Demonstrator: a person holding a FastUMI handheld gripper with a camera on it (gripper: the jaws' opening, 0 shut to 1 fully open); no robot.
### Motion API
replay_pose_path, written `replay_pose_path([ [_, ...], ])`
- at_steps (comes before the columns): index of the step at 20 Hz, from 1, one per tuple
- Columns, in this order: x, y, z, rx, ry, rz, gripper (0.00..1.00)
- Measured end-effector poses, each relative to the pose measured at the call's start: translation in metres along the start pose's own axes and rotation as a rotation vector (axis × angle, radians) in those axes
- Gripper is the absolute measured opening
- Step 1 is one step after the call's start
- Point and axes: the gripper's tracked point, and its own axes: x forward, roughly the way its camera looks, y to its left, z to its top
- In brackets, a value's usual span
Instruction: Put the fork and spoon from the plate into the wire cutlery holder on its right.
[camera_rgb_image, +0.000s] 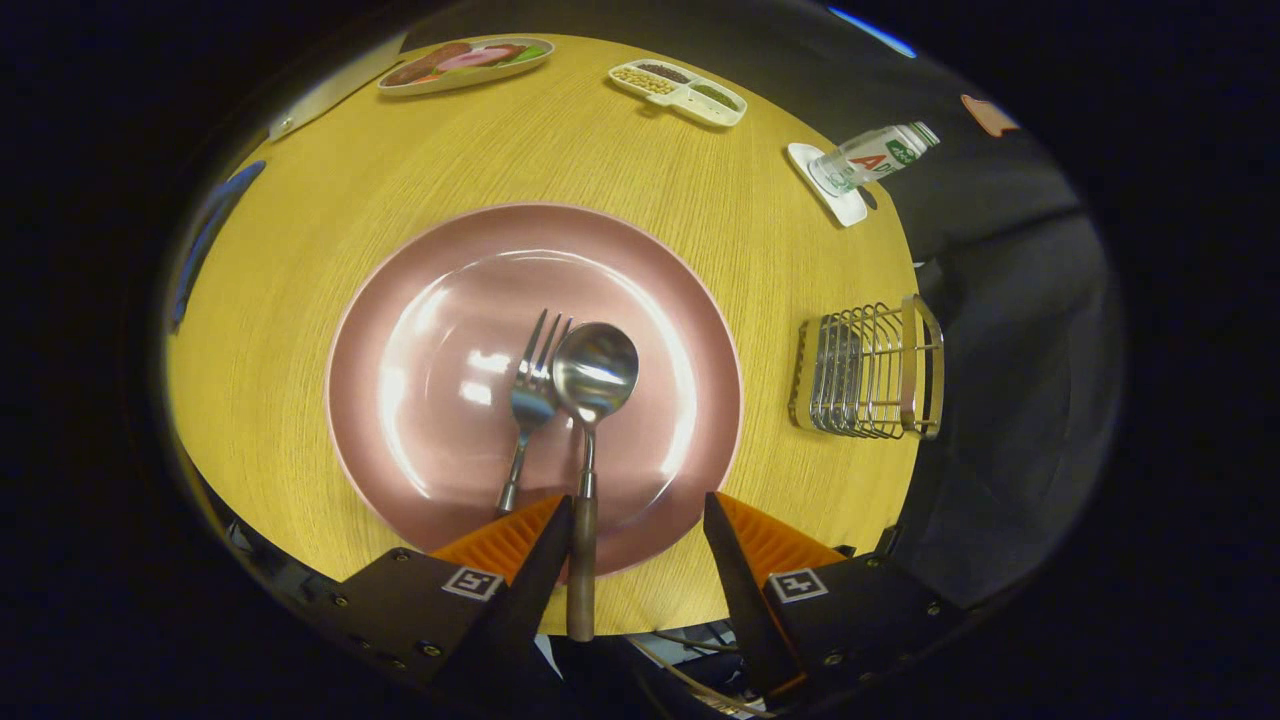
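Basically the gripper (638, 530) was spread wide, holding nothing, hovering at the near rim of the pink plate (400, 420). Spoon (592, 400) lay on the plate with its handle running back between the fingers, hugging the left one; fork (530, 400) sat just left of it, heads touching or nearly so. Risk, as a guess: closing from here could pinch the spoon off-centre so it twists or slides, or nudge the fork along with it. Wire cutlery holder (870, 375) stood right of the plate near the table (300, 300) edge, looked empty; a knock could tip it
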Motion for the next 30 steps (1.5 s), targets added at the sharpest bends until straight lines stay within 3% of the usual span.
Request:
replay_pose_path([
  [2, 0.000, 0.003, -0.003, -0.025, 0.019, -0.012, 0.67],
  [4, 0.003, 0.008, -0.003, -0.052, 0.028, -0.006, 0.64],
  [7, 0.003, 0.012, -0.006, -0.081, 0.038, -0.009, 0.12],
  [9, 0.000, 0.013, -0.008, -0.077, 0.048, -0.005, 0.13],
  [11, 0.002, 0.014, -0.008, -0.067, 0.065, -0.005, 0.07],
  [21, -0.014, -0.007, -0.003, -0.022, 0.076, -0.065, 0.07],
  [30, -0.047, -0.052, 0.006, 0.028, 0.051, -0.158, 0.07],
])
